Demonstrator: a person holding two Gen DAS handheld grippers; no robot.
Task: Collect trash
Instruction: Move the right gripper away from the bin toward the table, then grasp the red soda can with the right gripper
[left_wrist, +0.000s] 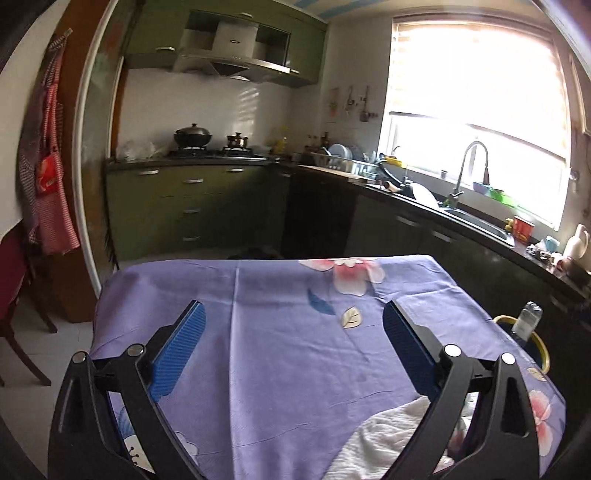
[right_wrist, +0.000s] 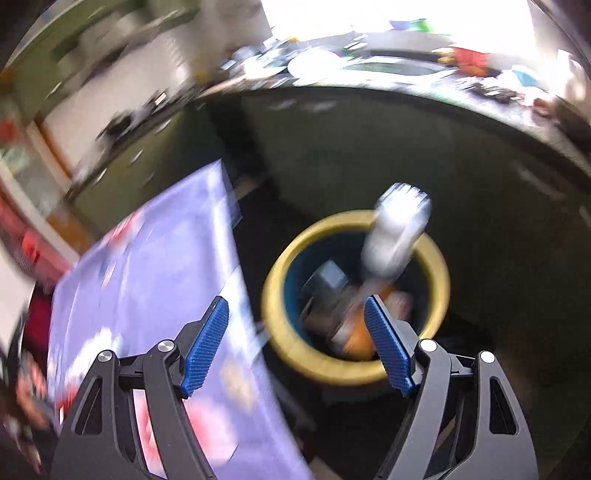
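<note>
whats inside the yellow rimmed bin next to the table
The bin holds a clear plastic bottle poking above its rim, plus a dark boxy item and something orange. Blur prevents naming them, and anything beneath is covered.

A table (left_wrist: 258, 332) draped in a purple floral cloth (left_wrist: 288, 288) fills the lower frame; a crumpled white tissue (left_wrist: 384, 439) is seen at lower right.

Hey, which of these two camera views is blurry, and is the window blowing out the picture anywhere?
Right wrist view: heavy motion blur smears the bottle, yellow-rimmed bin and tablecloth; only the right gripper looks sharp. Left wrist view: sharp, but the window is overexposed, and fisheye bends the edges.
</note>
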